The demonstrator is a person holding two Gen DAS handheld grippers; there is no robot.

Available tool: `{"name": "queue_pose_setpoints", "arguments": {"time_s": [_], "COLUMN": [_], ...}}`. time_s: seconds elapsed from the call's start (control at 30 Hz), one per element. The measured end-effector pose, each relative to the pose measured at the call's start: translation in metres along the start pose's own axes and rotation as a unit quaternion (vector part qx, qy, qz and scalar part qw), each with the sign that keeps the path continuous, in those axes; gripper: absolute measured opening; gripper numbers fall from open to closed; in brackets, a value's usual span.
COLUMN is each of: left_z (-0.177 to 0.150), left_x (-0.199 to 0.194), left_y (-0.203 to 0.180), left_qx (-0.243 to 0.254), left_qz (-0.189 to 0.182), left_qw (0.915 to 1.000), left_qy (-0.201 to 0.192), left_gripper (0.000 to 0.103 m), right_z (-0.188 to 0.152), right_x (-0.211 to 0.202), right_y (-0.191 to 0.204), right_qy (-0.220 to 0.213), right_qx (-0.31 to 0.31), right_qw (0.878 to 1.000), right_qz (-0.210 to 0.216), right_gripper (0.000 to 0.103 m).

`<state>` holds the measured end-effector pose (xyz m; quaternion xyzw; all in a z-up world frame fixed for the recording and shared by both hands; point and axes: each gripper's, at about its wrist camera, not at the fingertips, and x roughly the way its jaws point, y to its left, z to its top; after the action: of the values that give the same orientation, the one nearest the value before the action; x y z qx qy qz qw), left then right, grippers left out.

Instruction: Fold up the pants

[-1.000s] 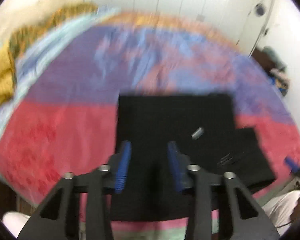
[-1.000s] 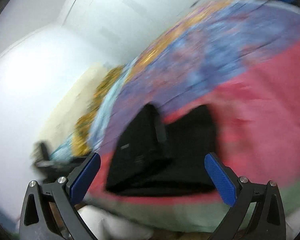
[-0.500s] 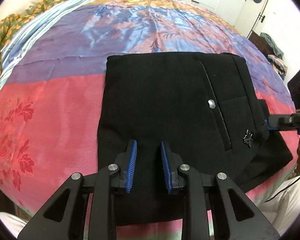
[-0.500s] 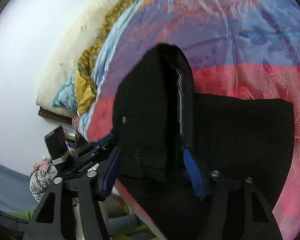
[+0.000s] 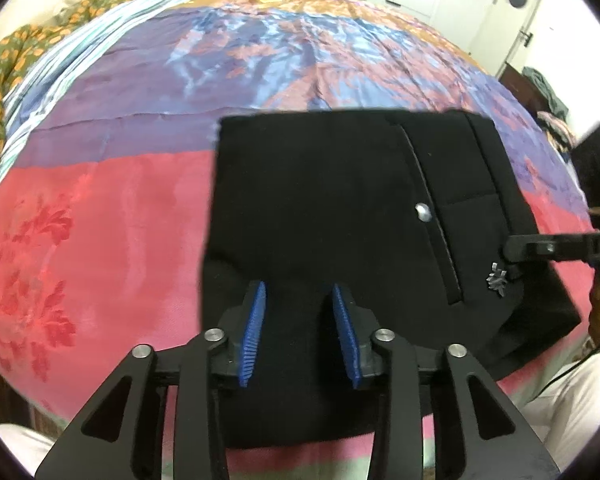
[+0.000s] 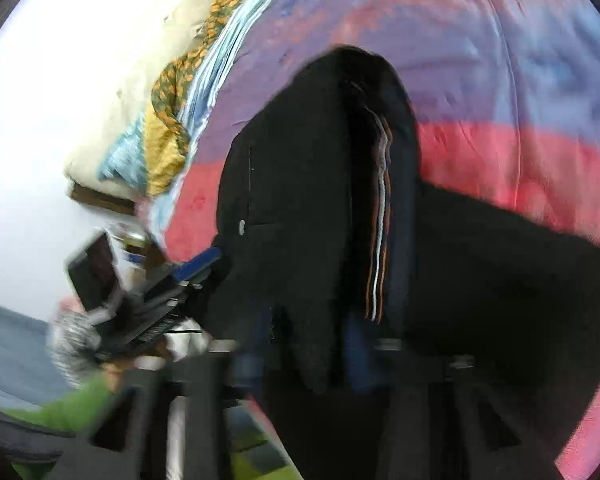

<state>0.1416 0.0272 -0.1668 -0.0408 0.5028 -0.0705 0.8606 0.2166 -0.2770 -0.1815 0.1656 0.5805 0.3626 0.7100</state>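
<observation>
Black pants [image 5: 340, 208] lie folded on a bed with a red, purple and blue cover [image 5: 100, 220]. A back pocket with a silver button [image 5: 423, 212] faces up. My left gripper [image 5: 299, 320] hovers over the near edge of the pants, its blue pads a little apart with nothing between them. My right gripper [image 5: 512, 250] reaches in from the right at the waistband edge. In the blurred right wrist view its fingers [image 6: 356, 344] stand on either side of the pants' thick folded edge [image 6: 300, 240], with cloth between them.
A yellow-green patterned blanket [image 5: 4, 80] and pale pillows [image 6: 140, 60] lie at the head of the bed. White cupboards and a door [image 5: 516, 8] stand behind. Clothes are piled at the far right [image 5: 544, 92]. The bed's near edge [image 5: 300, 460] is close below me.
My right gripper has moved in to the pants' edge and narrowed around it. My left gripper's pads have opened slightly and it has come a little lower over the pants.
</observation>
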Motion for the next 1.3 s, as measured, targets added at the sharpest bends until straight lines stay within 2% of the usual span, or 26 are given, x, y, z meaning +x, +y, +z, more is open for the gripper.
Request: {"name": "queue_pose_setpoints", "arguments": {"time_s": [0.03, 0.17, 0.27, 0.37, 0.53, 0.67, 0.77, 0.8, 0.83, 0.9, 0.97, 1.03, 1.13, 1.2, 1.27, 1.3], "left_z": [0.004, 0.016, 0.019, 0.017, 0.009, -0.002, -0.009, -0.01, -0.012, -0.011, -0.009, -0.005, -0.003, -0.008, -0.017, -0.022], "left_x": [-0.011, -0.05, -0.075, -0.087, -0.076, -0.053, -0.044, -0.042, -0.043, -0.047, -0.049, -0.046, -0.037, -0.022, -0.008, -0.004], "left_y": [0.007, 0.028, 0.033, 0.029, 0.003, -0.025, -0.039, -0.042, -0.044, -0.047, -0.049, -0.052, -0.059, -0.066, -0.07, -0.072], "left_qx": [-0.009, -0.029, -0.031, -0.024, 0.012, 0.049, 0.074, 0.082, 0.087, 0.096, 0.1, 0.099, 0.095, 0.105, 0.116, 0.125], "left_qz": [0.0, -0.005, -0.013, -0.021, -0.025, -0.025, -0.013, -0.01, -0.008, -0.007, -0.005, -0.004, -0.007, 0.002, 0.003, 0.005], "left_qw": [0.9999, 0.9982, 0.9966, 0.9958, 0.997, 0.9975, 0.9968, 0.9963, 0.9959, 0.9949, 0.9943, 0.9945, 0.995, 0.9944, 0.9931, 0.9918], "left_qy": [-0.01, -0.052, -0.075, -0.086, -0.072, -0.046, -0.025, -0.021, -0.021, -0.028, -0.034, -0.035, -0.03, -0.01, 0.016, 0.026], "left_gripper": [0.039, 0.053, 0.055, 0.058, 0.059, 0.059, 0.059, 0.059, 0.059, 0.059, 0.059, 0.059, 0.059, 0.059, 0.059, 0.06], "right_z": [0.0, -0.007, -0.018, -0.035, -0.064, -0.093, -0.104, -0.104, -0.104, -0.1, -0.094, -0.089, -0.087, -0.094, -0.102, -0.109], "right_x": [-0.01, -0.055, -0.085, -0.114, -0.134, -0.113, -0.099, -0.101, -0.106, -0.12, -0.14, -0.15, -0.146, -0.125, -0.083, -0.068], "right_y": [0.008, 0.033, 0.044, 0.035, -0.005, -0.059, -0.074, -0.074, -0.073, -0.061, -0.036, -0.009, 0.03, 0.037, 0.019, 0.01], "right_qy": [-0.017, -0.074, -0.101, -0.117, -0.12, -0.099, -0.108, -0.116, -0.12, -0.127, -0.146, -0.165, -0.178, -0.161, -0.095, -0.079], "right_qx": [-0.001, -0.011, -0.017, -0.009, 0.03, 0.08, 0.098, 0.107, 0.114, 0.099, 0.041, -0.007, -0.078, -0.102, -0.083, -0.08], "right_qw": [1.0, 0.997, 0.994, 0.992, 0.992, 0.991, 0.988, 0.987, 0.985, 0.983, 0.976, 0.972, 0.968, 0.968, 0.976, 0.975], "right_qz": [0.002, 0.032, 0.038, 0.035, 0.0, -0.05, -0.045, -0.044, -0.048, -0.09, -0.153, -0.166, -0.162, -0.161, -0.18, -0.193], "right_gripper": [0.018, 0.016, 0.016, 0.016, 0.015, 0.015, 0.017, 0.021, 0.034, 0.042, 0.042, 0.042, 0.042, 0.042, 0.042, 0.042]}}
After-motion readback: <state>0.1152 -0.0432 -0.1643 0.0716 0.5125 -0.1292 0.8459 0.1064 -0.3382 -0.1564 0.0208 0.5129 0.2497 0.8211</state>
